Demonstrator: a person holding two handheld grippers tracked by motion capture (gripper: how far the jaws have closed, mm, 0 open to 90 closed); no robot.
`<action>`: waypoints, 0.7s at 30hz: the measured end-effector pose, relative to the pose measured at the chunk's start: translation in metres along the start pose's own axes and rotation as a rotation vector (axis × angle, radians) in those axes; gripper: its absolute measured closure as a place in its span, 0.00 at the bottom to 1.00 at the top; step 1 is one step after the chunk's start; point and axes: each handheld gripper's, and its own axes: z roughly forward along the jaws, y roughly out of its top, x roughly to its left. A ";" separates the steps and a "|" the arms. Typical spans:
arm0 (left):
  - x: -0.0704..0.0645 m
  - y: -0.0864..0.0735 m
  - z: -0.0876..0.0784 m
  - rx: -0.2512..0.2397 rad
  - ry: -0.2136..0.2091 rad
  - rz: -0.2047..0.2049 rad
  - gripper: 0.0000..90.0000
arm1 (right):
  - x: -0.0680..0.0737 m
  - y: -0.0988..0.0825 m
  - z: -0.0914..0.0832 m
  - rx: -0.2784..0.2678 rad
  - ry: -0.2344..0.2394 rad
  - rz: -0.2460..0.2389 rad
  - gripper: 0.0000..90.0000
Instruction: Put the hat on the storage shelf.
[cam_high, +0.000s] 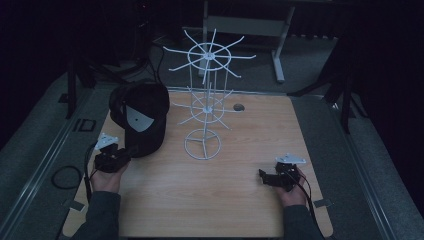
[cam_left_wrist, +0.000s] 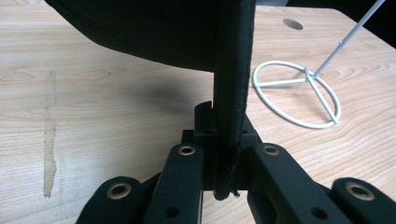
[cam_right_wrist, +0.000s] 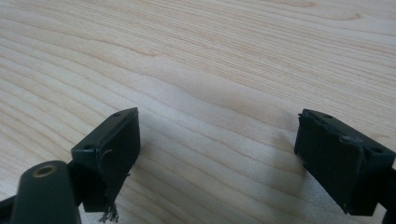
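A black cap (cam_high: 140, 115) with a white label inside is lifted at the table's left, its brim (cam_left_wrist: 231, 84) pinched edge-on between the jaws of my left gripper (cam_high: 131, 150). In the left gripper view that gripper (cam_left_wrist: 227, 135) is shut on the brim's edge. A white wire display stand (cam_high: 205, 100) with spoke arms stands at the middle back; its ring base (cam_left_wrist: 299, 95) lies just right of the cap. My right gripper (cam_high: 262, 176) rests low over the bare wood at the front right, jaws wide apart (cam_right_wrist: 217, 140) with nothing between them.
The wooden table (cam_high: 240, 150) has a round cable hole (cam_high: 238, 107) behind the stand. Grey carpeted floor surrounds it, with a coiled cable (cam_high: 65, 177) at the left and a desk frame (cam_high: 277, 45) behind.
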 end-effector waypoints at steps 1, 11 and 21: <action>0.000 0.000 -0.001 -0.001 0.001 0.001 0.96 | 0.000 0.000 0.000 0.000 0.000 0.000 0.16; -0.001 0.002 -0.006 -0.013 0.017 0.010 0.96 | 0.000 0.000 0.000 0.000 0.000 0.000 0.16; -0.004 0.007 -0.012 -0.033 0.033 0.015 0.96 | 0.000 0.000 0.000 0.000 0.000 -0.001 0.16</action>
